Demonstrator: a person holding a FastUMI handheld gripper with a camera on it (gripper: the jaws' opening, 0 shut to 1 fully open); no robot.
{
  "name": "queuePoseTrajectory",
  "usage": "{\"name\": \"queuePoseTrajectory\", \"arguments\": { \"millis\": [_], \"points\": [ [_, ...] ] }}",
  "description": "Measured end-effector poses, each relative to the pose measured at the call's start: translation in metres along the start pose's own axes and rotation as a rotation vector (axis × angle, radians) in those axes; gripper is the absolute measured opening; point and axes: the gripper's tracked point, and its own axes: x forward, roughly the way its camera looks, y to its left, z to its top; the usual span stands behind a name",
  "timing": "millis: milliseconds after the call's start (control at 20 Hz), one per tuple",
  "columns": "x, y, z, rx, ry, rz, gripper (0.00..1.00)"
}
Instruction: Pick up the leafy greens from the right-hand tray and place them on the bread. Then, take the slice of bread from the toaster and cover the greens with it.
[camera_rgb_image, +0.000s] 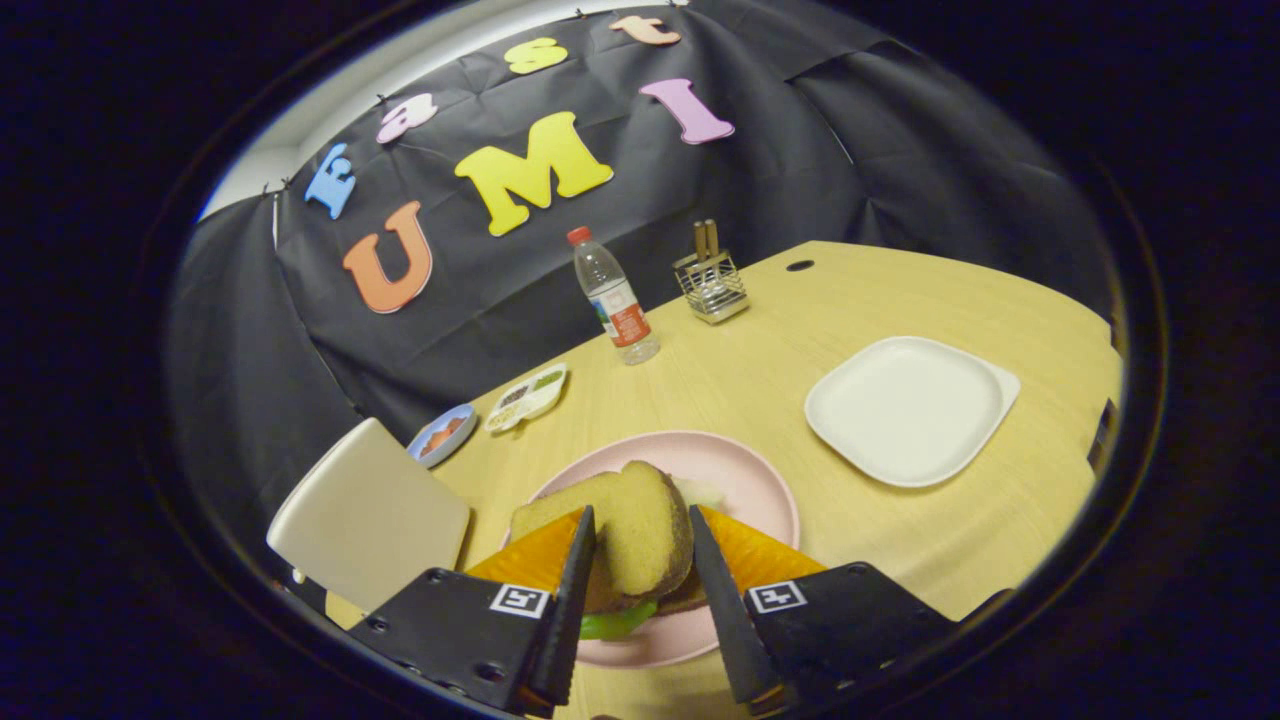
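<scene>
So right up front, the hand-held gripper (640, 590) has its two fingers clamped on the top slice (640, 535), one finger on each flat-ish side, so it's gripping bread, not empty. The slice sits between the fingers and sticks out a bit beyond the tips, standing more or less on edge and tilted, with its long axis running away from the gripper along the fingers.

Directly under it there's a strip of greens (615, 625) peeking out, plus a bit of what looks like the bottom slice (685, 600) just beside it, all on the pink plate (745, 480). So the greens look already placed, and we're on the last bit: covering them. The thing that matters here is that the greens are straight below and slightly nearer than the slice's far end, so my guess is the move is mostly down and laying the slice flat, not reaching anywhere. If it stays tilted it could land half off the stack.

Left of the plate is the toaster (370, 520). Further out on the bench (760, 340): an empty white tray (910, 410) to the right, two small dishes (500, 415), then a bottle (613, 297) and a wire holder (710, 285) near the wall.
</scene>
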Motion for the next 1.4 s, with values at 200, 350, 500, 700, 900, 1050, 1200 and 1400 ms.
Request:
{"name": "queuePoseTrajectory", "arguments": {
  "millis": [200, 350, 500, 700, 900, 1050, 1200, 1400],
  "points": [
    [-0.013, -0.009, 0.019, -0.033, -0.056, -0.014, 0.72],
    [-0.04, -0.012, 0.051, -0.162, -0.165, -0.014, 0.85],
    [-0.08, -0.018, 0.097, -0.3, -0.33, -0.033, 0.91],
    [-0.128, -0.024, 0.16, -0.394, -0.494, -0.095, 0.97],
    [-0.178, -0.016, 0.217, -0.385, -0.644, -0.177, 0.96],
    [-0.19, 0.002, 0.211, -0.369, -0.663, -0.157, 0.95],
    [-0.191, 0.013, 0.196, -0.402, -0.661, -0.12, 0.96],
    [-0.184, 0.019, 0.183, -0.437, -0.646, -0.099, 0.95]
  ]
}}
